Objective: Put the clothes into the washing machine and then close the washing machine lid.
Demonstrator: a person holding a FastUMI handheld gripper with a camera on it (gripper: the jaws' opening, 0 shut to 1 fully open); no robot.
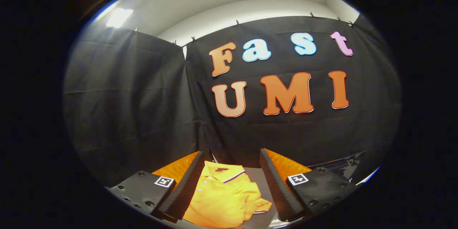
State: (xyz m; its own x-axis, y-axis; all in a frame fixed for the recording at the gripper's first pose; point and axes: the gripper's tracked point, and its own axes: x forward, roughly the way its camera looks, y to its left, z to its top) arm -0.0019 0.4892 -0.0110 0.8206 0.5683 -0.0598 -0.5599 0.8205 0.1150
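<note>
A yellow polo shirt with a striped collar and cuff lies folded on a grey surface. It shows below and between the two fingers of my gripper. The fingers stand wide apart, one on each side of the shirt, and neither pad touches the cloth. The lower part of the shirt is cut off from sight.
Black cloth walls close off the booth straight ahead and to the left. A dark object with a pale edge sits beyond the right finger.
</note>
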